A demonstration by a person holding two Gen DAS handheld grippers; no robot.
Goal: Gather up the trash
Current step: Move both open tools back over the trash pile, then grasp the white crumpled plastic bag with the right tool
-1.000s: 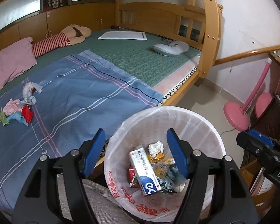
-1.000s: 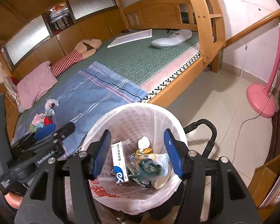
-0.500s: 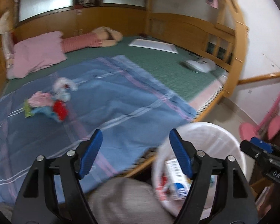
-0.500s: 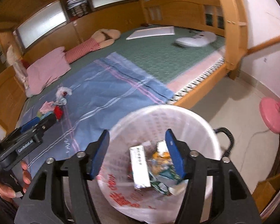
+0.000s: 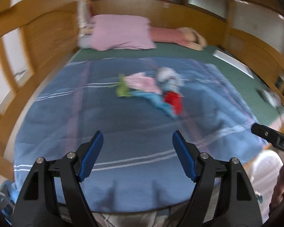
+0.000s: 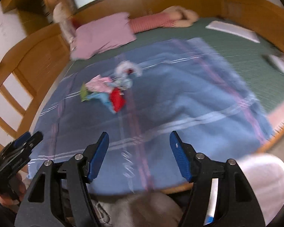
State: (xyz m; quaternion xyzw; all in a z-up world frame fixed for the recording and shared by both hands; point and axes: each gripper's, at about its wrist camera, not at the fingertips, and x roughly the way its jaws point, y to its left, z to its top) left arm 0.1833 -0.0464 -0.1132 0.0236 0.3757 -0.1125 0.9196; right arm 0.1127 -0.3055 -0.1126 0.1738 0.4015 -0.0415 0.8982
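A blanket (image 5: pixel 134 128) is spread across the near part of the bed (image 5: pixel 179 51), and a small heap of trash (image 5: pixel 153 90) lies on it toward its far side. Behind the blanket, a pillow (image 5: pixel 121 34) sits at the head of the bed with a stuffed doll (image 5: pixel 178 36) lying to its right. The trash bin (image 6: pixel 265 174) stands on the floor just off the bed's near right edge. Both hand-held grippers, left hand-held gripper (image 5: pixel 136 153) and right hand-held gripper (image 6: pixel 139 155), hang over the blanket's near edge, well short of the heap.
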